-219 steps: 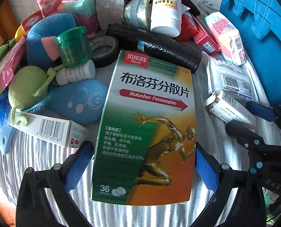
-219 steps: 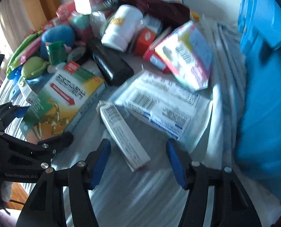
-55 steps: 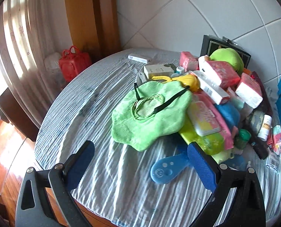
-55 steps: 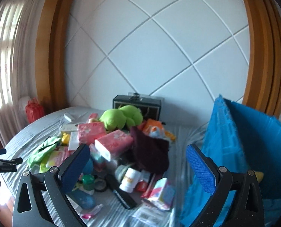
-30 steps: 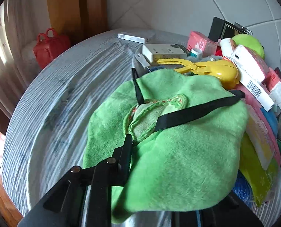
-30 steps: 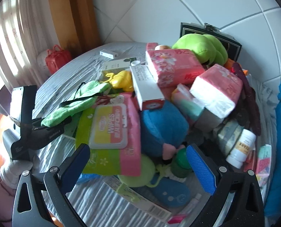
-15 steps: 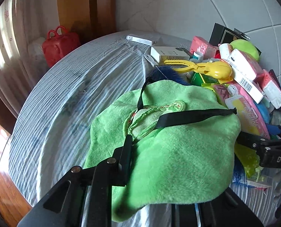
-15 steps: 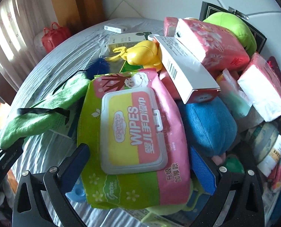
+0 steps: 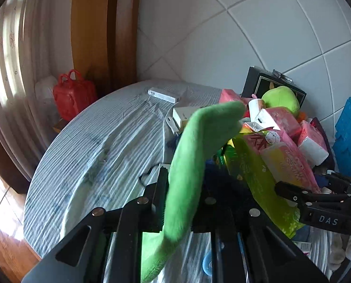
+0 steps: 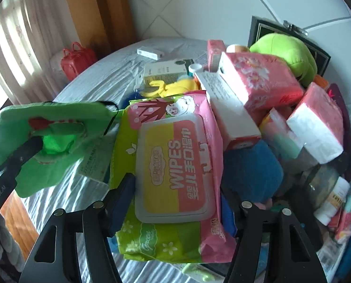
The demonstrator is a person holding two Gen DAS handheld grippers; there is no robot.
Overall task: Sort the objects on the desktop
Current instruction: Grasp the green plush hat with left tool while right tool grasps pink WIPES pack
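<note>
Your left gripper (image 9: 182,202) holds its jaws clenched on the green plush cloth (image 9: 199,155), lifted left of the wipes pack (image 10: 173,176), on which your right gripper (image 10: 177,202) jaws are closing; the pile remains largely unsorted.

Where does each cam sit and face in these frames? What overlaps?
Left wrist: on the left claw, facing down across the table to the wall; its jaws are shut on a green cloth; right claw at the right edge.
Right wrist: on the right claw, facing the pile; jaws closing around the wipes pack.
Shared: cloth, wipes, red bag, green plush.
</note>
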